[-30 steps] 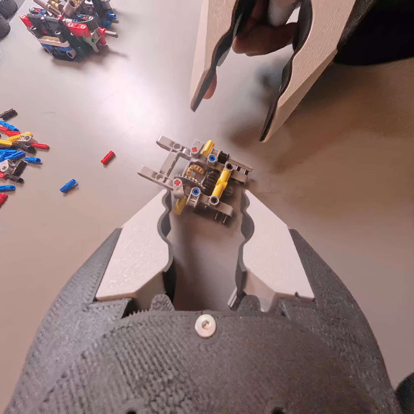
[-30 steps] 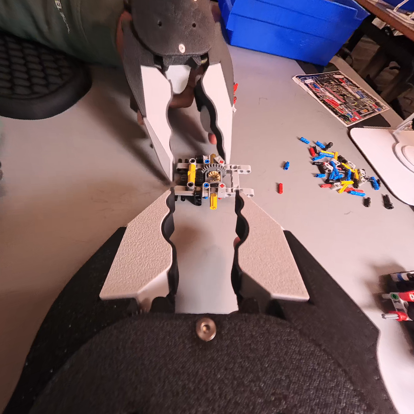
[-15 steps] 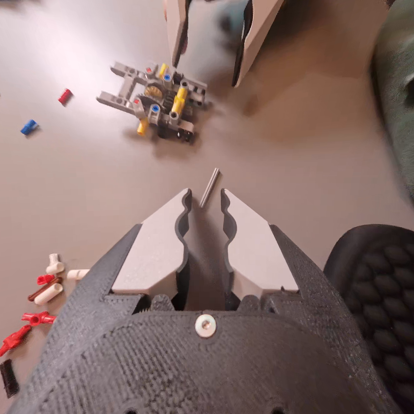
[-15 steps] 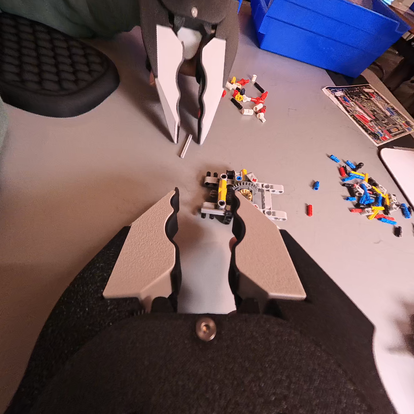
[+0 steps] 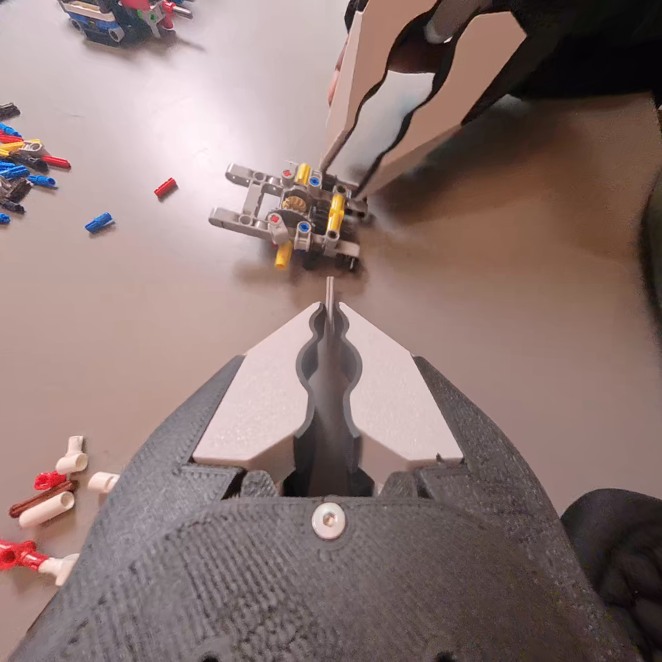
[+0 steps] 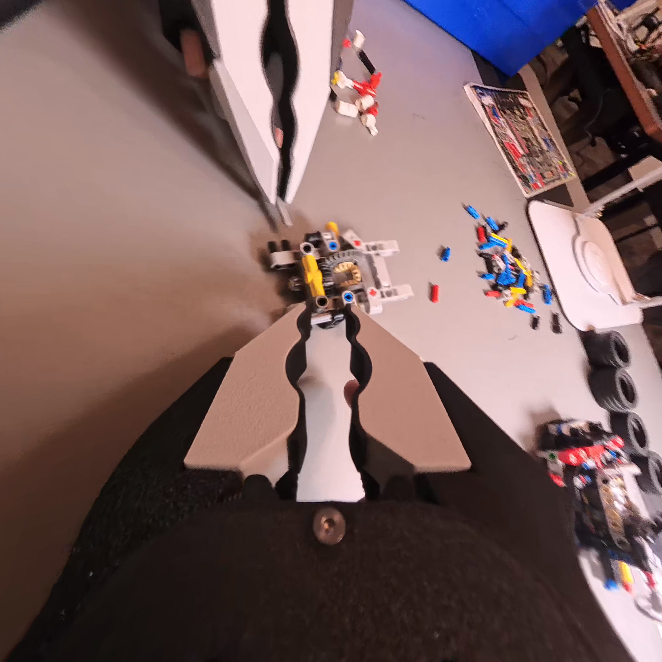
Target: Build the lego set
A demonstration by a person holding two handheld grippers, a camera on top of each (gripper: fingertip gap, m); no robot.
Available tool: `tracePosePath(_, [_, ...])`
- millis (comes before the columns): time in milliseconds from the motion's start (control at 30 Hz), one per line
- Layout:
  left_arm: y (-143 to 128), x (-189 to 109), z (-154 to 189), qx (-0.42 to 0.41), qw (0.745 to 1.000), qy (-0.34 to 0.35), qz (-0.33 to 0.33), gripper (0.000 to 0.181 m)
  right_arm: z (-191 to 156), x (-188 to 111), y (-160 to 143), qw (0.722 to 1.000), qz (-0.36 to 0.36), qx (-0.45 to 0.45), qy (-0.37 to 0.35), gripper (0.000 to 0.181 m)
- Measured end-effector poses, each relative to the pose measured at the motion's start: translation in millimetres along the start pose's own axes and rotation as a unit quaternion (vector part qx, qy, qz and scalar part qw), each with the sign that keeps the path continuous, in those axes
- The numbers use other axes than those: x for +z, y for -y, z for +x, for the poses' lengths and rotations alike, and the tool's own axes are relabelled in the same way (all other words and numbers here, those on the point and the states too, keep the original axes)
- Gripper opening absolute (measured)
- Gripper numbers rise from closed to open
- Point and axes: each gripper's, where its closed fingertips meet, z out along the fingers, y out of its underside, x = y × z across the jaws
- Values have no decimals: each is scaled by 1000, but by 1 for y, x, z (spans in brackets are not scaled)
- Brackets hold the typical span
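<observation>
left gripper now pinches the grey axle, and right gripper clamps the gearbox assembly's near end, mid-frame.

Each camera rides low on its own gripper and looks forward and down along the jaws at the counter, from close range. The two views face each other across the small grey model, which both share: the left wrist view sees it just ahead, the right wrist view right at its jaw tips.
</observation>
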Motion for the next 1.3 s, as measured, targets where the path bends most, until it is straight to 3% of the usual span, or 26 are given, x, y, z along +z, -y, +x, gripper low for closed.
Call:
tracePosePath(133, [5,-1,5,-6,1000,-18,19,22,44,-11,-34,994,-69,14,-88,14])
tracePosePath(233, [9,-4,-1,-13,999,-9,34,25,55,-20,-42,993,-61,32,-96,14])
tracePosePath(533, [21,-3,-24,4,996,64,62,32,36,-35,-32,997,-2,81,-1,16])
tracePosePath(667, [44,15,-24,36,994,61,80,62,17,-32,-27,996,2,74,45,17])
tracePosePath(800, [53,46,-23,32,999,-3,44,88,12,-26,-28,997,-5,65,46,17])
tracePosePath(867, [56,55,-22,34,999,-22,32,82,14,-25,-23,997,8,69,37,17])
tracePosePath(1000, [51,61,-26,59,998,19,7,46,11,-24,-11,997,27,63,28,14])
tracePosePath(1300, [47,55,-24,28,995,100,6,44,5,-11,-8,996,10,92,19,15])
